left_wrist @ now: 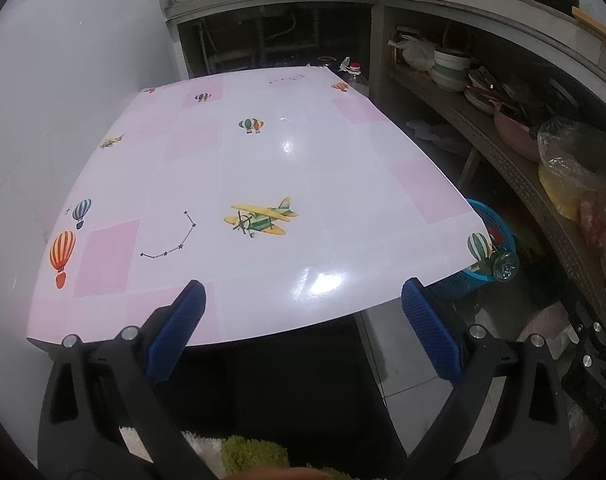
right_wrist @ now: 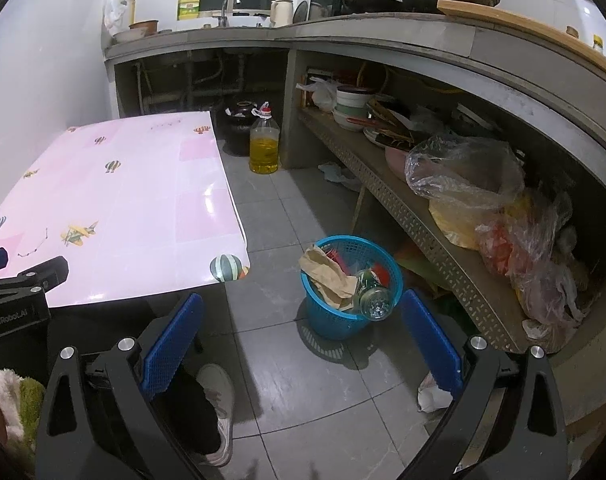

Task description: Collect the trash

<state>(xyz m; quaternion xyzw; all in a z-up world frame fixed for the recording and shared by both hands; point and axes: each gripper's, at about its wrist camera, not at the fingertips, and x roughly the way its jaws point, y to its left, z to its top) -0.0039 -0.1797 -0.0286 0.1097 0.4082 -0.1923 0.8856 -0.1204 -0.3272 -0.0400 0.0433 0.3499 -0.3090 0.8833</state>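
A blue plastic trash basket [right_wrist: 335, 320] stands on the floor right of the table. It holds crumpled brown paper [right_wrist: 327, 276], a clear bottle [right_wrist: 373, 300] and red scraps. The basket also shows in the left wrist view [left_wrist: 463, 280] past the table's right corner. My right gripper [right_wrist: 301, 338] is open and empty, above the floor just in front of the basket. My left gripper [left_wrist: 303, 312] is open and empty, over the near edge of the pink table [left_wrist: 263, 160]. The left gripper also shows in the right wrist view [right_wrist: 27, 276] at the left.
A white crumpled scrap [right_wrist: 433, 394] lies on the floor by my right finger. A bottle of yellow oil [right_wrist: 264, 148] and a dark jar [right_wrist: 239, 120] stand behind the table. A low shelf [right_wrist: 423, 220] with bowls and plastic bags runs along the right. A shoe [right_wrist: 219, 408] is below.
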